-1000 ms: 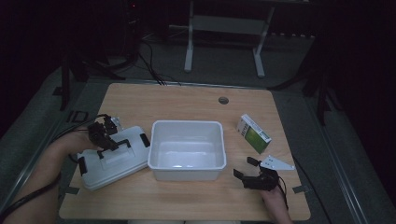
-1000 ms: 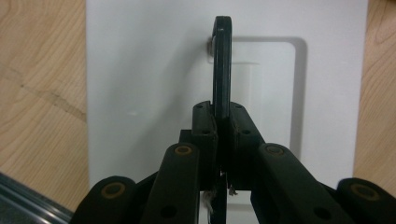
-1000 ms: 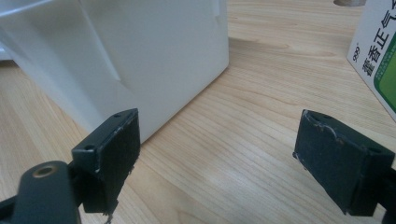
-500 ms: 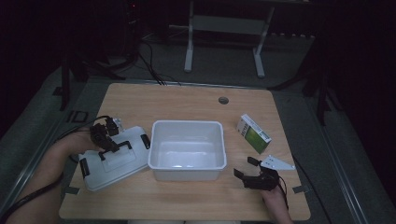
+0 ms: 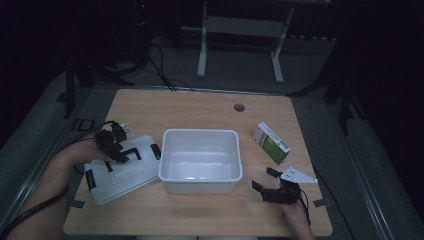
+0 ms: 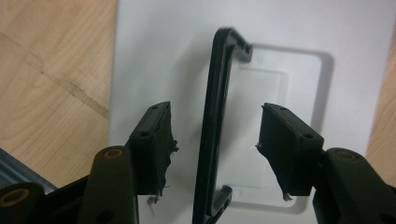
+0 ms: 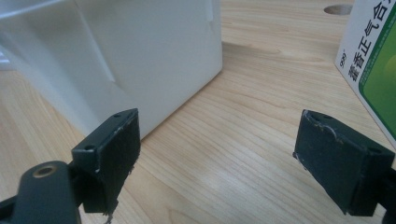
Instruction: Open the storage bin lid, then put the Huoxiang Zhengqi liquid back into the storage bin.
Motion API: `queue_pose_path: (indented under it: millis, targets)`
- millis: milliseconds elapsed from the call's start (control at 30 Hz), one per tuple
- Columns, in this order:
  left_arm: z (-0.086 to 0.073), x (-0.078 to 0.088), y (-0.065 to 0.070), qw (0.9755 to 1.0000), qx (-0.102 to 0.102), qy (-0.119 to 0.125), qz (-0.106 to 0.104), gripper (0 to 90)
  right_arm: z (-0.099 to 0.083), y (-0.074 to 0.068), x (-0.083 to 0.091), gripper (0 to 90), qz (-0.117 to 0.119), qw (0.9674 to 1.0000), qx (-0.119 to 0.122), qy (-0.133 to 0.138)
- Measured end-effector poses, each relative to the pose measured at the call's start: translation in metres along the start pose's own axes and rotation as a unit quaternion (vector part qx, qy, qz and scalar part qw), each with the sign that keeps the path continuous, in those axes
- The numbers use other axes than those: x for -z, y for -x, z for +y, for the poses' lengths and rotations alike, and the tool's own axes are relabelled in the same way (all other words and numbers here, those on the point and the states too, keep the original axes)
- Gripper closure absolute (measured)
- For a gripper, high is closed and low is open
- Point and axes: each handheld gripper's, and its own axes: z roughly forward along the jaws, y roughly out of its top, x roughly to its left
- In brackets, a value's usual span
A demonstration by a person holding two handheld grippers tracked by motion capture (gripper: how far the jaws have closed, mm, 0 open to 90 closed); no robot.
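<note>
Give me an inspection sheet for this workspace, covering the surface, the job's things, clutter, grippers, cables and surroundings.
Surface: wooden table with a round hole near the far edge.
Job's things: white lid with a black handle, lying flat left of the open white bin.
Clutter: green and white box, right of the bin.
Grippers: left gripper has just been opening, jaws either side of the handle, pads clear of it; right gripper open above bare wood, nothing between the jaws.
Cables: black cable trailing off the table's left edge.
Surroundings: dark floor, white stand legs beyond the table.
</note>
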Motion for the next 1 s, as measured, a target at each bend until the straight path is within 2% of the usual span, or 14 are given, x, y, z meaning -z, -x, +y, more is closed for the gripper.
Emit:
queue_pose_path:
  millis: [133, 200, 400, 433, 500, 567, 633, 700, 767, 933, 1000]
  targets:
    - [-0.001, 0.003, 0.001, 1.0, 0.003, 0.005, -0.005, 39.0, 0.003, 0.002, 0.004, 14.5, -0.004, 1.0, -0.003, 0.005]
    - [-0.001, 0.004, 0.0, 0.9999, 0.012, 0.006, -0.008, 33.6, 0.005, 0.002, 0.006, 14.5, -0.007, 1.0, -0.004, 0.005]
    - [-0.005, 0.007, 0.001, 0.9996, 0.02, 0.016, -0.016, 31.4, 0.017, -0.001, 0.015, 13.9, 0.009, 0.9997, -0.021, -0.006]
    - [-0.005, 0.007, 0.002, 0.9996, 0.016, 0.015, -0.015, 31.4, 0.02, -0.001, 0.017, 13.6, 0.012, 0.9998, -0.016, -0.007]
    - [-0.005, 0.008, 0.002, 0.9997, 0.016, 0.014, -0.014, 31.4, 0.029, -0.003, 0.023, 13.6, 0.031, 0.9995, -0.004, -0.004]
    - [-0.005, 0.009, 0.002, 0.9997, 0.015, 0.017, -0.013, 31.4, 0.031, -0.003, 0.024, 13.6, 0.028, 0.9996, 0.0, -0.005]
    - [-0.005, 0.012, 0.002, 0.9993, 0.017, 0.028, -0.017, 31.5, 0.042, -0.003, 0.03, 14.5, 0.028, 0.9994, 0.016, -0.009]
    - [-0.004, 0.013, 0.003, 0.9995, 0.016, 0.026, -0.013, 31.5, 0.049, 0.0, 0.035, 19.2, 0.02, 0.9996, 0.017, -0.005]
    - [-0.005, 0.013, 0.004, 0.9996, 0.013, 0.025, -0.01, 31.5, 0.056, 0.004, 0.038, 21.3, 0.018, 0.9997, 0.018, 0.001]
    - [-0.007, 0.012, 0.004, 0.9994, 0.018, 0.025, -0.019, 31.4, 0.071, 0.02, 0.045, 26.3, -0.008, 0.9997, 0.025, 0.004]
    - [-0.008, 0.011, 0.004, 0.9995, 0.017, 0.021, -0.015, 31.5, 0.074, 0.028, 0.046, 27.7, -0.019, 0.9995, 0.027, 0.001]
